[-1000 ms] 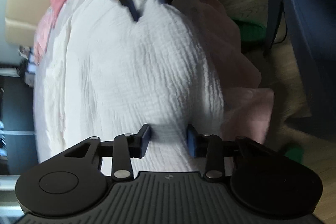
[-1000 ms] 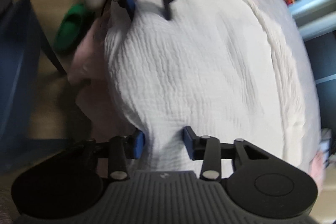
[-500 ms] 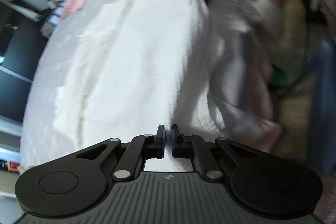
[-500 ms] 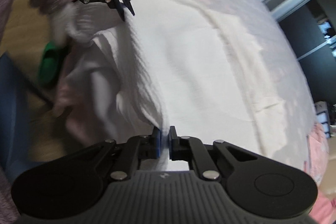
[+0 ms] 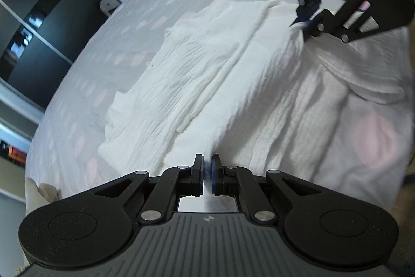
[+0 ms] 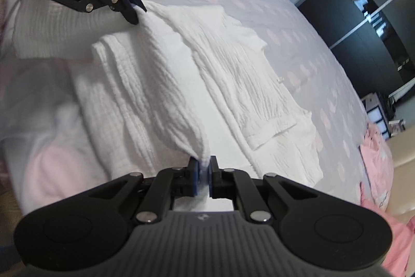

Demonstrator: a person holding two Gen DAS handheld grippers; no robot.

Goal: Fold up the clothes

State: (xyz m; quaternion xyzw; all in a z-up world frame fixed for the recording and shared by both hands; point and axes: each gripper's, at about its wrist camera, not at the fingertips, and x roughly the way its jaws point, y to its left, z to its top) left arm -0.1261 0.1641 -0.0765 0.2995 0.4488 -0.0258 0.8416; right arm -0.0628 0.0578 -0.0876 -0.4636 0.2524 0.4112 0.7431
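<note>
Jaws of left gripper (image 5: 207,170) and right gripper (image 6: 203,174) pinched on white garment (image 5: 233,74).

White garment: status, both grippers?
Left gripper and right gripper shut on white garment edge. Garment partly lifted off bed. Nothing in the way.
</note>
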